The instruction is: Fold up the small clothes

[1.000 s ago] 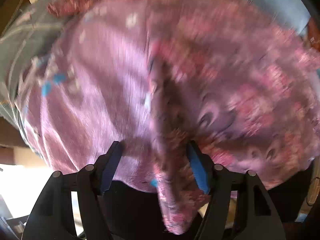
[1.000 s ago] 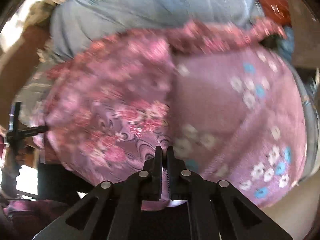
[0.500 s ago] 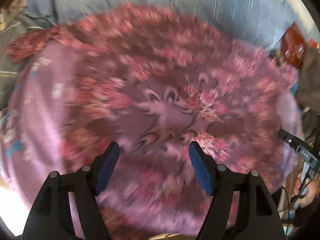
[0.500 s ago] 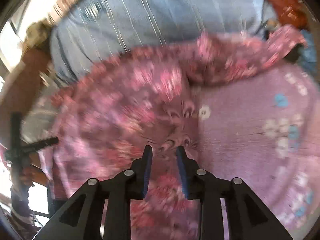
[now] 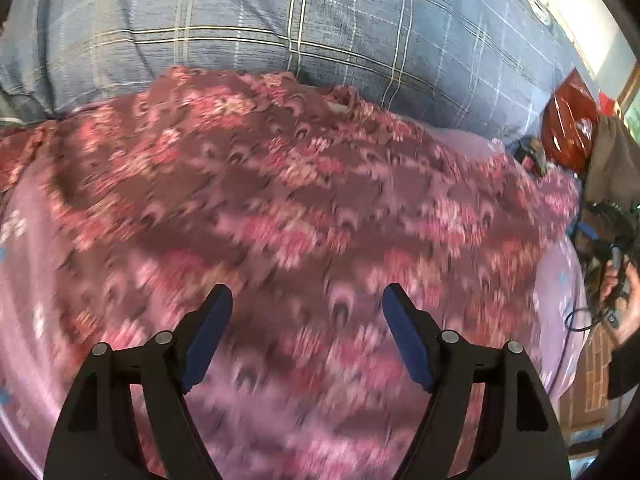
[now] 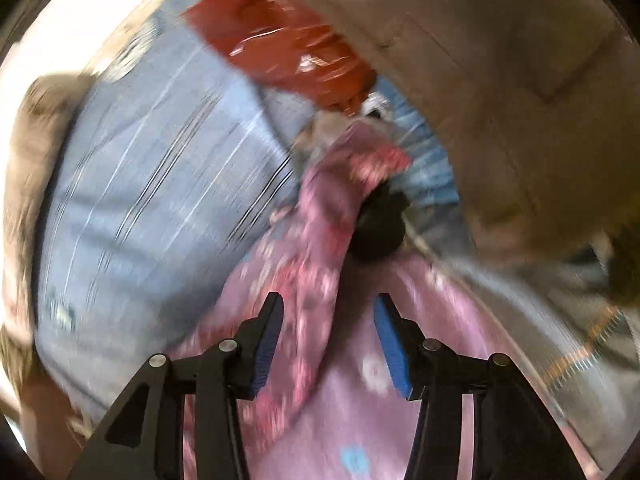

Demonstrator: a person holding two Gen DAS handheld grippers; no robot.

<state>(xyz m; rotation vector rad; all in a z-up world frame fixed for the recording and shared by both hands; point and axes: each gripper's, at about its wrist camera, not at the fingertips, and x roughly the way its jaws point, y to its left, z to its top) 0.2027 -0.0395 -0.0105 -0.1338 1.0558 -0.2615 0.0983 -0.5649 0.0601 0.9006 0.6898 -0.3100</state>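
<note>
A maroon and pink floral garment [image 5: 304, 216] lies spread flat over a lilac sheet [image 5: 24, 264] with small flowers. My left gripper [image 5: 306, 320] hovers just above its near part, jaws wide open and empty. In the right wrist view my right gripper [image 6: 328, 332] is open and empty over the garment's narrow end [image 6: 316, 248], which runs away from me on the lilac sheet [image 6: 360, 420]. The view is motion-blurred.
A blue-grey plaid blanket [image 5: 320, 28] lies behind the garment, also in the right wrist view [image 6: 152, 184]. A red plastic bag [image 5: 572, 120] sits at the far right, with a dark object [image 6: 378, 228] and brown cloth [image 6: 500, 80] nearby. A person's hand [image 5: 624, 300] holds cables at the right edge.
Both grippers have let go of the garment, which now lies flat. The right gripper opened from shut and swung right toward the red bag. The left gripper drew back slightly.
</note>
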